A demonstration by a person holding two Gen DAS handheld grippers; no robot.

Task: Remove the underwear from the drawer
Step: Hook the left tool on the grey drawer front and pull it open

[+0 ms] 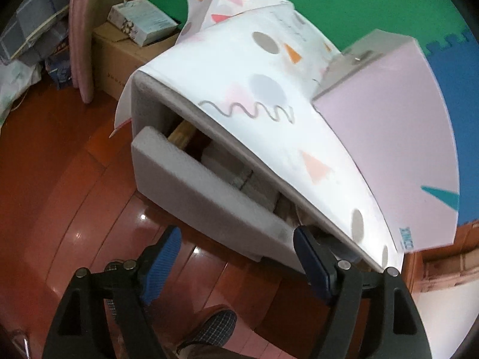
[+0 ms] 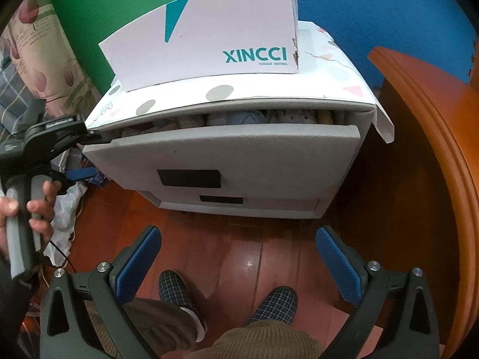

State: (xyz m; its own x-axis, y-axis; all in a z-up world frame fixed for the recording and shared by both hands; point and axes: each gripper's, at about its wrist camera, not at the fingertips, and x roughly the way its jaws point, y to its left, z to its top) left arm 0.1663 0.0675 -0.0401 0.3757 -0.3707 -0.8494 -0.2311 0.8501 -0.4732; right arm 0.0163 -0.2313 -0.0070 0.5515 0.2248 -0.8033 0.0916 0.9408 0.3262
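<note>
Underwear [image 2: 248, 118] is sitting bunched inside the top drawer [image 2: 227, 155] of the small grey cabinet [image 2: 363, 119]; only a strip of pale fabric is showing through the narrow gap under the top. The drawer is standing only slightly open.

Left gripper [image 1: 236, 257] is sitting at the drawer's left corner with fingers spread wide; its right finger [image 1: 311, 257] is hooking into the gap at that corner, touching or just beside the front panel, and the other one is hanging free over the floor. Nothing is being pinched. In the right wrist view the same tool is reaching in from the left at the drawer's top edge.

Right gripper [image 2: 239, 257] is hovering near the person, over the floor [image 2: 254, 257] in front of the cabinet, fingers spread and holding nothing, well apart from the drawer.

Risks, as I'm judging them:
- The hooked finger is looking shallow, so it may be slipping off the corner on a pull.
- Pulling from one corner may be twisting and jamming the drawer.
- The cabinet is looking light; a tug could be dragging it forward, and the pink box [image 2: 209, 45] sitting on top could be sliding off.
- The gap is looking too narrow for the right gripper; reaching in now risks snagging fabric or grabbing several pieces together.
- The paper cover [image 1: 269, 89] is overhanging the gap and may be catching a finger.
</note>
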